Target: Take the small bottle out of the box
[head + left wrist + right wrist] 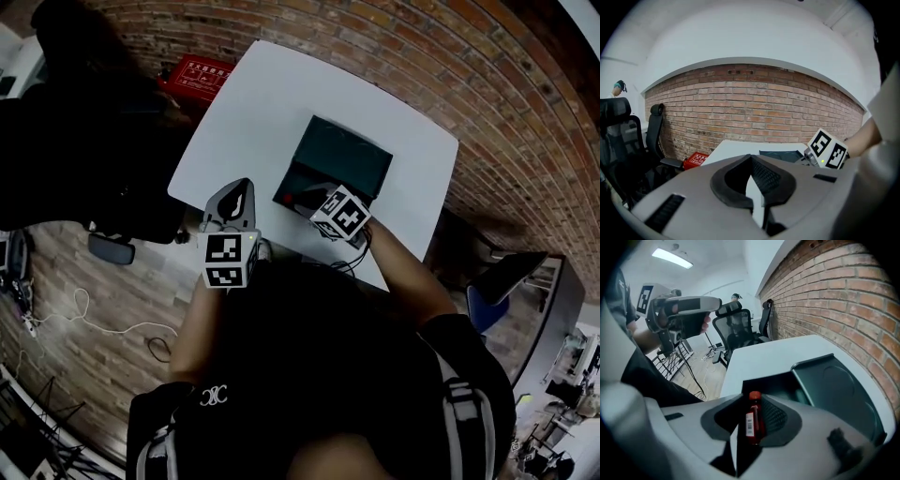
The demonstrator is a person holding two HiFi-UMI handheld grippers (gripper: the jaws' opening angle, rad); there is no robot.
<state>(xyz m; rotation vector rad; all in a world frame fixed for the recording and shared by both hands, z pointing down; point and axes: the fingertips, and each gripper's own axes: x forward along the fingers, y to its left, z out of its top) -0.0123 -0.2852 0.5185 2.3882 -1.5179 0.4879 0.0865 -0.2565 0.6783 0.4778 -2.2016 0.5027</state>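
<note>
Red small bottle stands upright in the box between the part-open jaws of the right hand-held gripper, not yet clamped

Rough matt brick wall, smooth matt white table, glossy red small bottle

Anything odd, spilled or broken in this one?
Nothing stands out. The box lies open on the table; the capped bottle sits between the right tool's parted jaws. No spill or damage shows.
</note>
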